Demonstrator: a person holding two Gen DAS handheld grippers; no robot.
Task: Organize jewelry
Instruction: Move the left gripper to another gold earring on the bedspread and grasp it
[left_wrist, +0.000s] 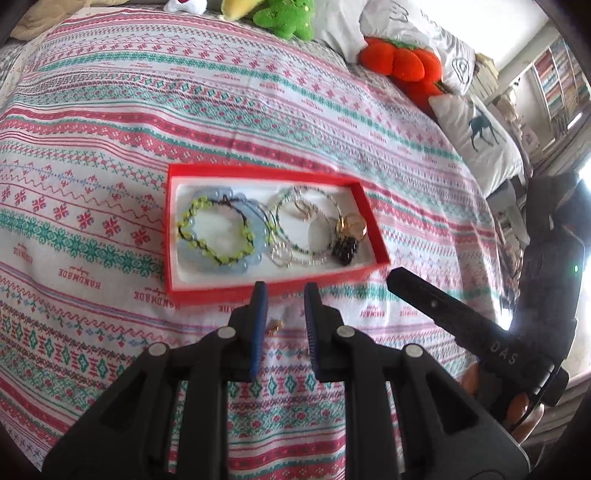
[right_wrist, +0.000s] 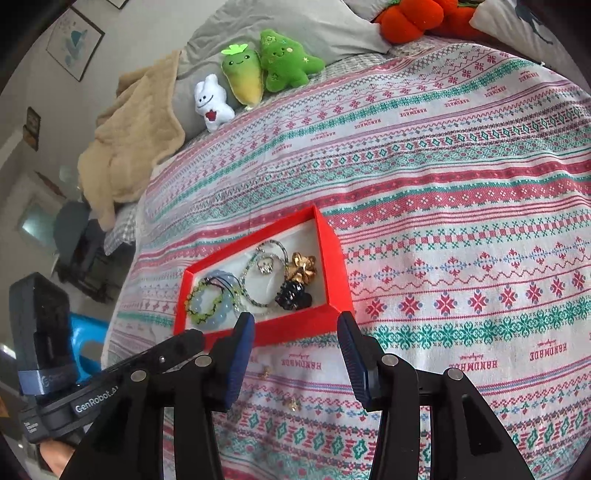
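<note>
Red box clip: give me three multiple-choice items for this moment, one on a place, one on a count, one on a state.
1. Where do the small gold earrings lie?
A. In the red box
B. On the bedspread, on the grippers' side of the box
C. On the beige blanket

2. How many plush toys sit in a row beside the beige blanket?
A. One
B. Three
C. Five

3. How is the right gripper?
A. Open, holding nothing
B. Shut on a bracelet
C. Shut on the box rim

Key: 1 B, both earrings rest on the bedspread, outside the red box. 2 B, a white, a yellow-green and a green toy. 3 A, its fingers stand wide apart with only cloth between them.
</note>
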